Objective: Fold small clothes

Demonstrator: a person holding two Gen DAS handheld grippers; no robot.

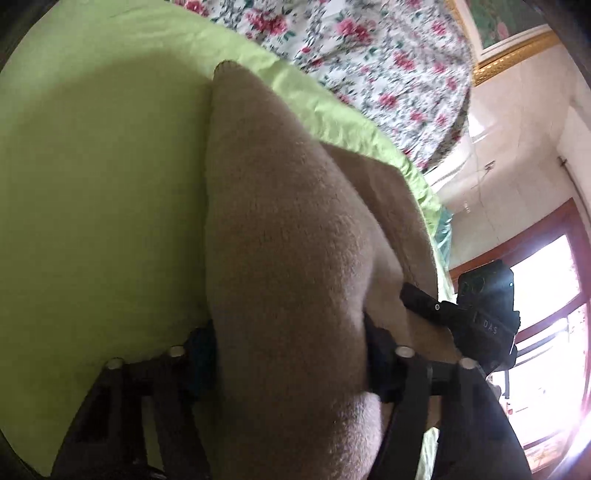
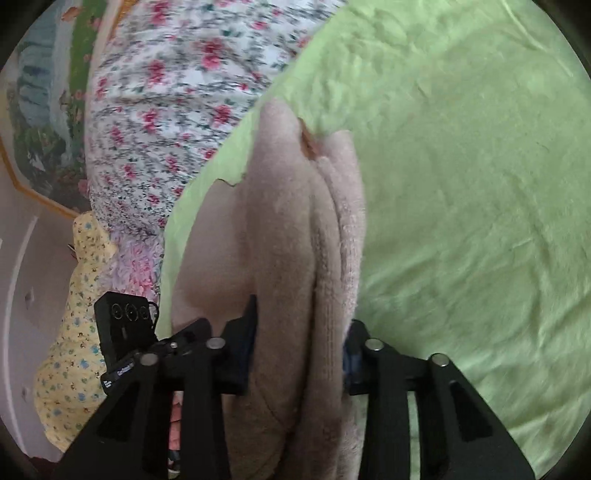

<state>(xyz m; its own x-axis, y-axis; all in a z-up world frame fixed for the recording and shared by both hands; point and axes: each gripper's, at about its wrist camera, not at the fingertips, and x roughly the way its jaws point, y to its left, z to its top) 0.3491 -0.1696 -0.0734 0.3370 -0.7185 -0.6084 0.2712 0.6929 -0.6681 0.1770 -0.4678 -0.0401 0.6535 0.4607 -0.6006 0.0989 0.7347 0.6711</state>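
A beige fleece garment (image 1: pixel 288 229) hangs bunched over a light green sheet (image 1: pixel 103 177). My left gripper (image 1: pixel 291 354) is shut on a thick fold of it, and the cloth hides the fingertips. The right gripper's black body (image 1: pixel 480 317) shows at the garment's right edge in the left wrist view. In the right wrist view my right gripper (image 2: pixel 299 354) is shut on the same beige garment (image 2: pixel 291 229), which is folded in several layers between the fingers (image 2: pixel 240 350). The left gripper's body (image 2: pixel 125 328) shows at the left.
A floral quilt (image 1: pixel 369 55) lies beyond the green sheet (image 2: pixel 461 184). A yellow patterned cloth (image 2: pixel 74 332) and a pink fluffy item (image 2: pixel 133 258) sit at the left of the right wrist view. A bright window (image 1: pixel 546 332) and a framed picture (image 1: pixel 506 22) are on the wall.
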